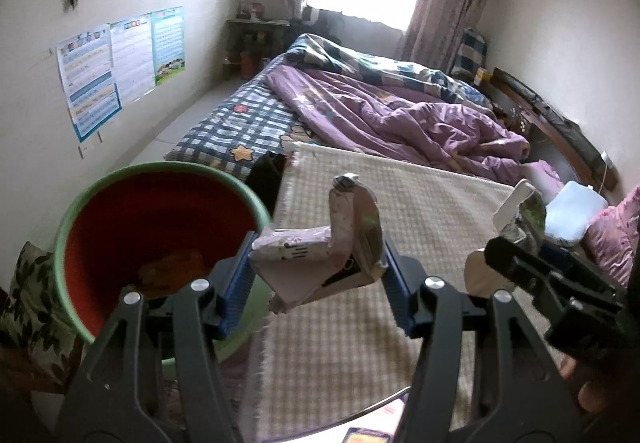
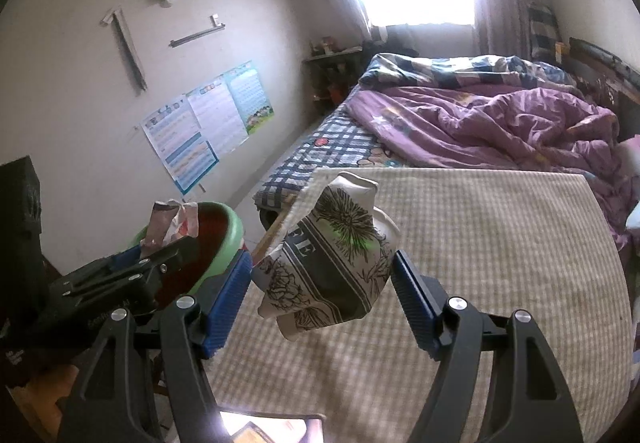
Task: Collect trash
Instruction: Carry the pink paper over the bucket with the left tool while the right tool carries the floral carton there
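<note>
My left gripper is shut on a crumpled pinkish carton, held above the checked tablecloth just right of the green bin with a red inside. The bin holds some orange trash. My right gripper is shut on a crushed paper cup with black flower print, also above the tablecloth. The right gripper and its cup show at the right of the left wrist view. The left gripper with its carton shows in front of the bin in the right wrist view.
The table with a beige checked cloth lies under both grippers. Beyond it is a bed with a purple quilt and plaid sheet. Posters hang on the left wall. A leaf-print cushion sits left of the bin.
</note>
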Demonstrator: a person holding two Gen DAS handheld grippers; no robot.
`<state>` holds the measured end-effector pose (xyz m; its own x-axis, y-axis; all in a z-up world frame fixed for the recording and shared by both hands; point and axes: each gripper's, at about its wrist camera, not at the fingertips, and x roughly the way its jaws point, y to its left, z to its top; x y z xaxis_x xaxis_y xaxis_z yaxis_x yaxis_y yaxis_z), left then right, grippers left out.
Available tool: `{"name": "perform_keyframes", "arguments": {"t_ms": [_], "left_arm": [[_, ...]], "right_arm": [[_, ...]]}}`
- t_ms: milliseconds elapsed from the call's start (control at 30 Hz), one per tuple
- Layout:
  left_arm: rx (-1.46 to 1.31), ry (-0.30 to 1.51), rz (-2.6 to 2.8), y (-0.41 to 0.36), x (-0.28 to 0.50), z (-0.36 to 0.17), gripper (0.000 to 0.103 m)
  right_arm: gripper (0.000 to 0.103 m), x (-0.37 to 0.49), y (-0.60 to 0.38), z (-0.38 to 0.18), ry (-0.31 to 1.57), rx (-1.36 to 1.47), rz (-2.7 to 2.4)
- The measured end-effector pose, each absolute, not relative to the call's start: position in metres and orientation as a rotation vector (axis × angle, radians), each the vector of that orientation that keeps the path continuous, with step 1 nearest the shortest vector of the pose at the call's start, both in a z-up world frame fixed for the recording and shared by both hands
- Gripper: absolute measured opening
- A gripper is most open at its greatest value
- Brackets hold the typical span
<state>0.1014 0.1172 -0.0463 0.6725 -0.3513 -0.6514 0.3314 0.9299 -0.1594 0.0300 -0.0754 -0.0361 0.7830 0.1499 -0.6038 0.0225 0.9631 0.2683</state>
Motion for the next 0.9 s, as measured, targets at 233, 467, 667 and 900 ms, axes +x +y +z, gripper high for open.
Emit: {"name": "perform_keyframes", "arguments": {"t_ms": [233, 467, 667, 900], "left_arm": [[-0.052, 0.735, -0.353, 0.156, 0.104, -0.045, 0.056], [-0.058, 0.736, -0.336, 0.183, 0.108, -0.046, 0.056], [-0.06, 0.738, -0.318, 0.201, 0.111, -0.047, 0.056], [-0.073, 0.749, -0.297, 0.22, 0.116, -0.053, 0.056]], "right_arm": [[0.069, 0.036, -0.052, -0.031, 0.652, 0.247, 0.073], [0.069, 0.045, -0.03, -0.028, 0.642, 0.236, 0.088], [0.069, 0.053, -0.012, -0.029, 0.643, 0.233, 0.11], [0.069, 0.06, 0.006, -0.031, 0.644, 0.199, 0.128]]}}
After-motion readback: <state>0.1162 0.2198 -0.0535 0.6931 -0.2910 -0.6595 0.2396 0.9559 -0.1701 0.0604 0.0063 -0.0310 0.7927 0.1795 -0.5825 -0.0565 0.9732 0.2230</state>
